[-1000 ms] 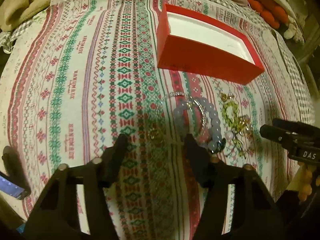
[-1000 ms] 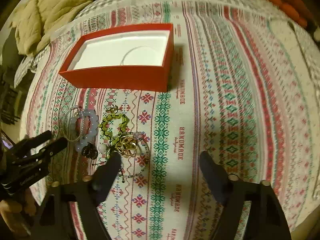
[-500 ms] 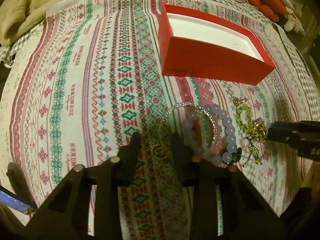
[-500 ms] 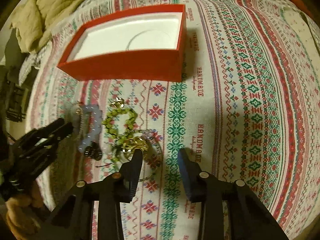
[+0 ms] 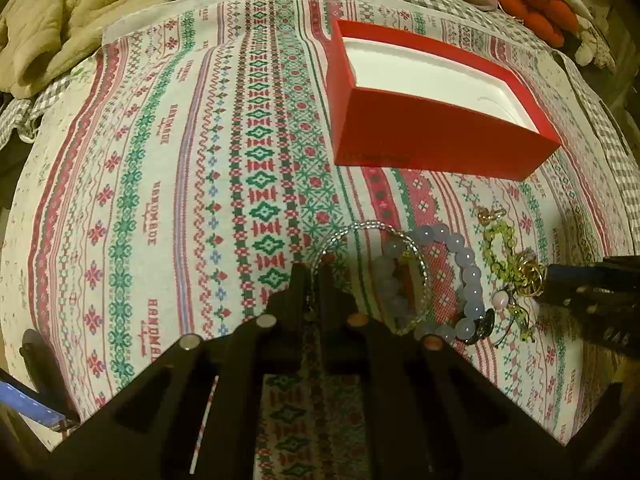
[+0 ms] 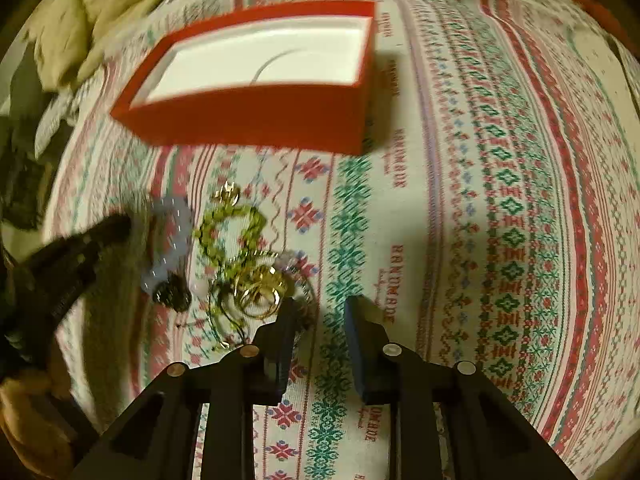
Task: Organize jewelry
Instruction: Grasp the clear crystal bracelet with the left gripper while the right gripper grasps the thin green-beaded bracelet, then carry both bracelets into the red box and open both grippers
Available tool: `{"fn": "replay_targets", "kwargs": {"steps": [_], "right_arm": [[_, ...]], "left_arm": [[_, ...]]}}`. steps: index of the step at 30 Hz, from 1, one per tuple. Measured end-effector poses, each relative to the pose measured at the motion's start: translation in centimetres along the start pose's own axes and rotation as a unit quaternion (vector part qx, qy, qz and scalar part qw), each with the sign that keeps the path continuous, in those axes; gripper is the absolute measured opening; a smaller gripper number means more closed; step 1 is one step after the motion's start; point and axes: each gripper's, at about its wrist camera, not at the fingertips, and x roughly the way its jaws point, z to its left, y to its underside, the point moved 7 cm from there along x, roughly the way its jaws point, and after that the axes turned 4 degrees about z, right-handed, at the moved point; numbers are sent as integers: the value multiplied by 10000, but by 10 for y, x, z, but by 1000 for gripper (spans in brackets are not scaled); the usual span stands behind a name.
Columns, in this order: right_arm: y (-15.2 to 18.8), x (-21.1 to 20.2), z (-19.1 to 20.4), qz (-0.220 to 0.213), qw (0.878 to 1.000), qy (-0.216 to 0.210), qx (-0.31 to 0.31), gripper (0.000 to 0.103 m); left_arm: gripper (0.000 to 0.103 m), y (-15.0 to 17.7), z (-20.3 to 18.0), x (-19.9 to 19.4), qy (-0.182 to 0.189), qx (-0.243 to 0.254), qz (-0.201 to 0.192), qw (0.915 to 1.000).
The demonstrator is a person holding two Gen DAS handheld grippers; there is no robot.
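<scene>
A red box [image 5: 436, 136] with a white inside stands open on the patterned cloth; it also shows in the right wrist view [image 6: 256, 116], with a thin chain inside. In front of it lies a jewelry pile: a clear bead bracelet [image 5: 360, 230], a pale blue bead bracelet [image 5: 464, 264], a green bead strand [image 5: 500, 248] and gold rings [image 6: 260, 296]. My left gripper [image 5: 314, 276] is shut on the clear bead bracelet's near edge. My right gripper [image 6: 318, 312] is narrowly open, its left finger beside the gold rings.
A tan blanket [image 5: 80, 20] is bunched at the far left. Orange cushions [image 5: 532, 12] lie at the far right. A blue-edged object [image 5: 28, 404] sits at the lower left.
My left gripper closed from wide open onto the clear bracelet's edge. My right gripper narrowed its fingers and moved left toward the gold rings.
</scene>
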Motion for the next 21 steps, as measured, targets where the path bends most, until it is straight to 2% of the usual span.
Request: {"fn": "replay_targets", "kwargs": {"steps": [2, 3, 5, 10, 18, 21], "right_arm": [[0, 3, 5, -76, 9995, 230, -212, 16], [0, 2, 6, -112, 9992, 273, -280, 8], [1, 1, 6, -144, 9991, 256, -307, 5], [8, -28, -4, -375, 9987, 131, -332, 3], [2, -69, 12, -922, 9952, -89, -325, 3], [2, -88, -12, -1104, 9932, -167, -325, 3]], "left_arm": [[7, 3, 0, -2, -2, -20, -13, 10000], [7, 4, 0, -3, 12, -48, -14, 10000], [7, 6, 2, -7, 58, -126, -23, 9999], [5, 9, 5, -20, 183, -257, -112, 9994], [5, 4, -1, -51, 385, -273, -380, 9982], [5, -2, -3, -61, 421, -257, -456, 9977]]}}
